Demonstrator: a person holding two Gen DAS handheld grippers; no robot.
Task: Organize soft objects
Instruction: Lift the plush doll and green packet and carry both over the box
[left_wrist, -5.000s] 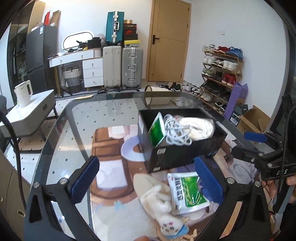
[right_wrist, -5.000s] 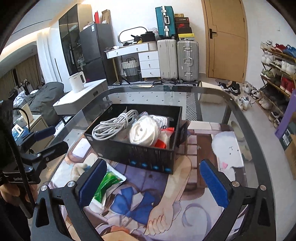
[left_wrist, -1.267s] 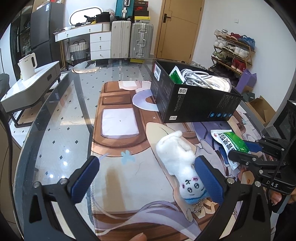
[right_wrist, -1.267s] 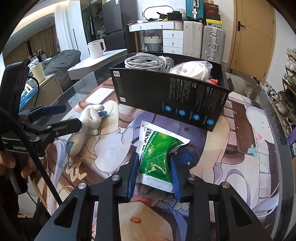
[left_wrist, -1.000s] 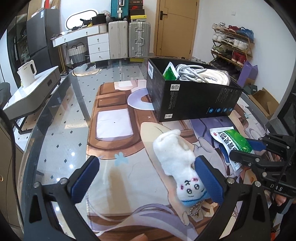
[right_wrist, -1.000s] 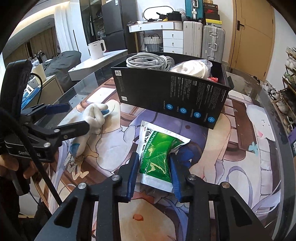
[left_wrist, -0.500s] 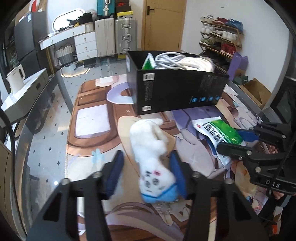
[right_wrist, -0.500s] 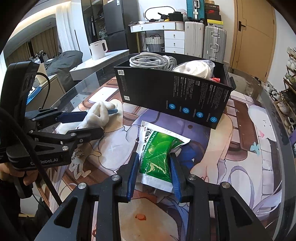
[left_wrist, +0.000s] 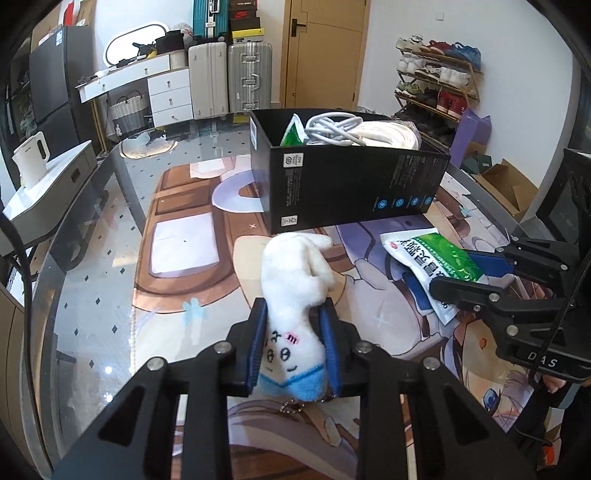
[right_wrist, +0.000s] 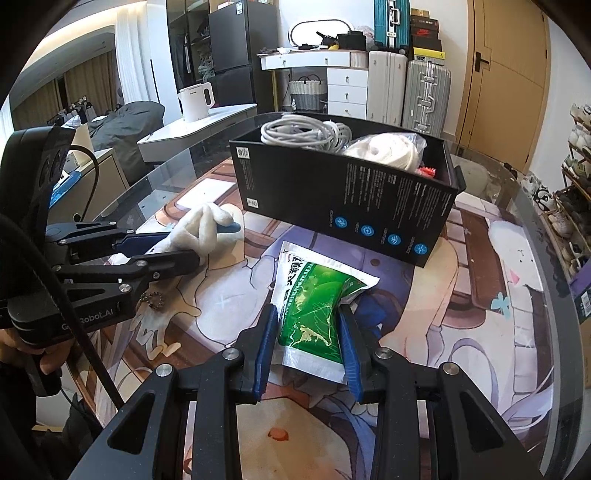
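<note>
A white plush toy (left_wrist: 295, 269) with a blue end lies on the printed mat, and its drawn face points toward me. My left gripper (left_wrist: 293, 310) is closing on it, and both blue pads press its sides. In the right wrist view the same toy (right_wrist: 201, 225) sits in that gripper (right_wrist: 218, 242). A green and white soft packet (right_wrist: 314, 295) lies on the mat with my right gripper (right_wrist: 308, 314) shut on it. Beyond both stands an open black box (left_wrist: 351, 184) holding a coiled white cable, a white roll and a green packet.
The mat (left_wrist: 177, 240) covers a round glass table whose rim (left_wrist: 55, 258) curves along the left. The black box (right_wrist: 351, 199) stands just behind both grippers. Off the table are suitcases (left_wrist: 229, 74), a shoe rack (left_wrist: 436, 85) and a white kettle (right_wrist: 195, 99).
The left jaws went from wide open around the plush toy to pressed against its sides. The right gripper kept its hold on the green packet and stayed in place.
</note>
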